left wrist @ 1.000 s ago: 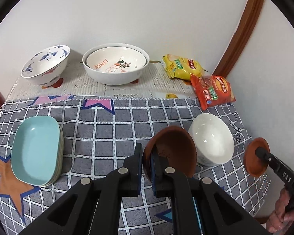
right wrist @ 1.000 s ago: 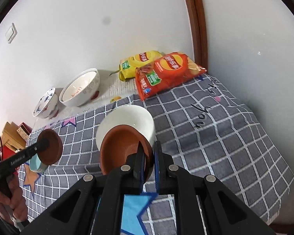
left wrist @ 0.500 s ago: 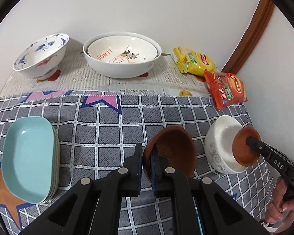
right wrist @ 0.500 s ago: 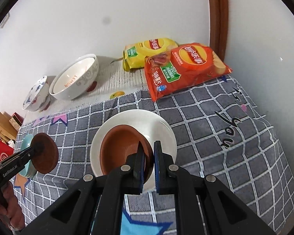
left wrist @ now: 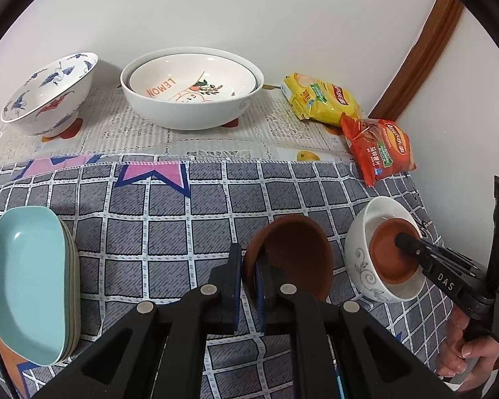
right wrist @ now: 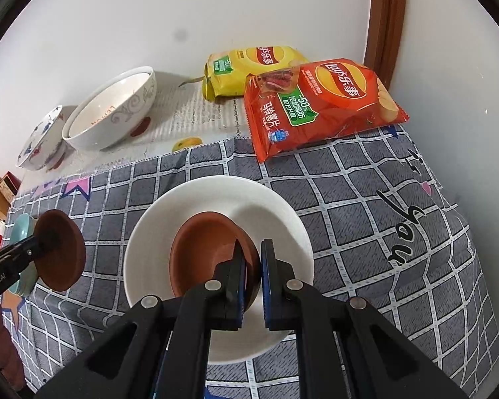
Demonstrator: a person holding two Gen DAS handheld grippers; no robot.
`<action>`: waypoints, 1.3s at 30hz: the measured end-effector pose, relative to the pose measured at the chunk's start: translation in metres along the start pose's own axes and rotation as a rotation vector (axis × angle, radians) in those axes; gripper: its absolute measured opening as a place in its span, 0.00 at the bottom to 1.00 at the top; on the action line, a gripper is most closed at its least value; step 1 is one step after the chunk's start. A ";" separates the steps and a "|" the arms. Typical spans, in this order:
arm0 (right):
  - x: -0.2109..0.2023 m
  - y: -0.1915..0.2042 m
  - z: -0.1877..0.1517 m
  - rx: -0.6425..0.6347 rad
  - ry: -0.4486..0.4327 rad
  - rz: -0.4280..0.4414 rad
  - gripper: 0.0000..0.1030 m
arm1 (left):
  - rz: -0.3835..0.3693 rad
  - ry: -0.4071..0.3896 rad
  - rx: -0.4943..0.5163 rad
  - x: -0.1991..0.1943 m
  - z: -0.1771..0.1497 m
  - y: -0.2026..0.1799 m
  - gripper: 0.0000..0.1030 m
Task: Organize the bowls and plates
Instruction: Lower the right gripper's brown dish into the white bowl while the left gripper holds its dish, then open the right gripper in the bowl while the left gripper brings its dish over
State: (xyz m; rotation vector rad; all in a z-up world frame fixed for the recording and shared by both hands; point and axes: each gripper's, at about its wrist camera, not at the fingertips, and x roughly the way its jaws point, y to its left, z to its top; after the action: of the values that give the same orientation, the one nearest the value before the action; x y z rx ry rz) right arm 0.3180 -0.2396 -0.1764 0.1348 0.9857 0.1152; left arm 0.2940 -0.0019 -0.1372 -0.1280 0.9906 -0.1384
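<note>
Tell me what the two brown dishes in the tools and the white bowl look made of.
Brown dishes: likely unglazed terracotta, judging by the matte, even reddish-brown surface; matte plastic is possible. White bowl: glazed ceramic, from its glossy white surface and the printed grey scrolls outside.

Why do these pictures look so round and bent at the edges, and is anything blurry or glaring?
Both views are fisheye: dark corners ring each picture. In the left wrist view the checked cloth bulges; in the right wrist view the door frame bows. Both are sharp, with soft shadows. A faint smudge marks the wall in the right wrist view.
</note>
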 end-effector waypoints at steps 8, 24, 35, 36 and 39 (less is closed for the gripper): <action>0.008 0.003 -0.001 -0.030 0.014 -0.019 0.08 | -0.017 0.011 0.003 0.007 -0.001 -0.003 0.07; 0.016 0.010 0.000 -0.084 0.045 -0.058 0.08 | -0.021 0.019 0.013 0.011 -0.006 -0.008 0.07; 0.022 0.021 0.002 -0.188 0.058 -0.154 0.11 | -0.021 0.024 0.010 0.010 -0.008 -0.005 0.08; 0.022 0.022 0.002 -0.193 0.061 -0.155 0.11 | -0.020 0.024 0.010 0.010 -0.008 -0.004 0.08; 0.024 0.023 0.002 -0.200 0.069 -0.147 0.12 | -0.020 0.025 0.004 0.009 -0.008 -0.002 0.08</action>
State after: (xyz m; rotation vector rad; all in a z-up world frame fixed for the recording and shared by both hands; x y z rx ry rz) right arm 0.3319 -0.2135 -0.1915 -0.1259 1.0433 0.0831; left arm 0.2922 -0.0057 -0.1490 -0.1327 1.0142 -0.1602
